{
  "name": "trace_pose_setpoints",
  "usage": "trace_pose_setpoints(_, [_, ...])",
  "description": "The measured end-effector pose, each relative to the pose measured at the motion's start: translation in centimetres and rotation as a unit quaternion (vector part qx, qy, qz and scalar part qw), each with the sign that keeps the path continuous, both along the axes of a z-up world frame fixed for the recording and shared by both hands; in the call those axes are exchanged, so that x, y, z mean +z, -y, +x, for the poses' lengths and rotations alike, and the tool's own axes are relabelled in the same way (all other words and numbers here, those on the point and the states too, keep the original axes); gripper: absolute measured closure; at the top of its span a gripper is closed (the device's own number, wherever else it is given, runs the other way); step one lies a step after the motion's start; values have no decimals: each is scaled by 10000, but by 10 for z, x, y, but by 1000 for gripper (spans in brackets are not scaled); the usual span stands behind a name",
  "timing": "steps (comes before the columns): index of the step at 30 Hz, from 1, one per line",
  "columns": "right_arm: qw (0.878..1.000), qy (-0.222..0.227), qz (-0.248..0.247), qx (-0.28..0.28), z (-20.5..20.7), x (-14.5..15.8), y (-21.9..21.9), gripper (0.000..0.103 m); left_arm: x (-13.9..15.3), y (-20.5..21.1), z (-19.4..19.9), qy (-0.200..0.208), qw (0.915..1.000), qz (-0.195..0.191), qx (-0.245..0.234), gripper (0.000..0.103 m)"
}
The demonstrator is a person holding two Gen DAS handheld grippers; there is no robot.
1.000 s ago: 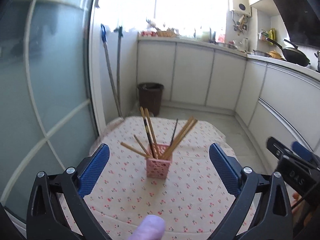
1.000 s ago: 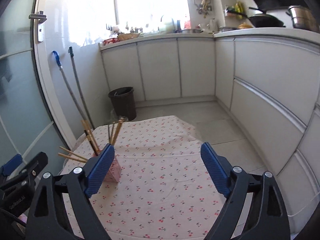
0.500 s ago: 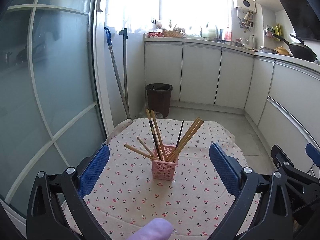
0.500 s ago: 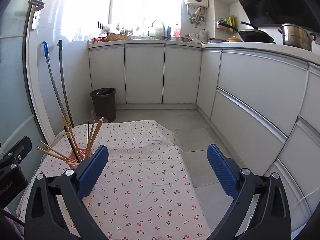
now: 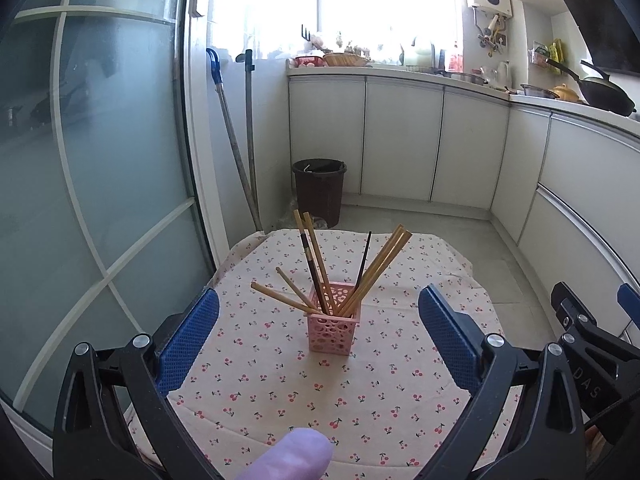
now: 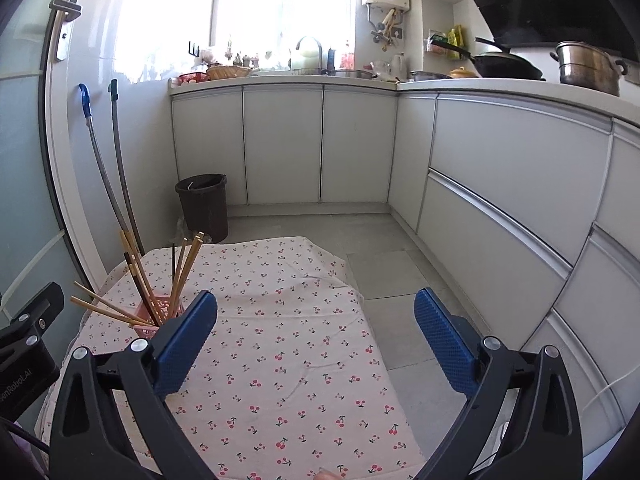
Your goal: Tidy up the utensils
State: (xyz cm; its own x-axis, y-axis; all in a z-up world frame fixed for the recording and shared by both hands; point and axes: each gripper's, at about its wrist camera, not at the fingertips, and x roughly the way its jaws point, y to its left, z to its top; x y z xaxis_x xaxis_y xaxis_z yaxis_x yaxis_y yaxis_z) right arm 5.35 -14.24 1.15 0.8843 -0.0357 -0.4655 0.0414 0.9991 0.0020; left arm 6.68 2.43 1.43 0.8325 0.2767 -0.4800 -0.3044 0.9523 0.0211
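A pink perforated holder [image 5: 332, 328] stands on the cherry-print tablecloth [image 5: 280, 392] and holds several chopsticks [image 5: 380, 268], wooden and dark, fanned out. It also shows at the left of the right wrist view [image 6: 154, 318], partly behind a finger. My left gripper [image 5: 319, 332] is open and empty, held back from the holder and above the table. My right gripper [image 6: 316, 334] is open and empty, over the cloth to the right of the holder.
A glass sliding door [image 5: 92, 184] runs along the left. A dark bin [image 5: 319, 188] and two mop handles [image 5: 240, 148] stand beyond the table. White cabinets [image 6: 512, 184] line the back and right. The right gripper's body [image 5: 592, 356] shows at the left view's right edge.
Both grippers have lifted and pulled back, so the table and holder sit lower and farther in view. Both stay open and empty. The holder has not moved.
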Motion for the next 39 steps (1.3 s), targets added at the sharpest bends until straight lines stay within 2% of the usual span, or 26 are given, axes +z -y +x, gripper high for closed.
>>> trace_pose_setpoints(20, [9991, -308, 298, 58, 7, -7, 9, 7, -5, 2, 3, -114, 9999, -91, -62, 7])
trace_pose_setpoints(39, [9987, -368, 341, 30, 10, -8, 9, 7, -7, 1, 4, -158, 9998, -105, -73, 7])
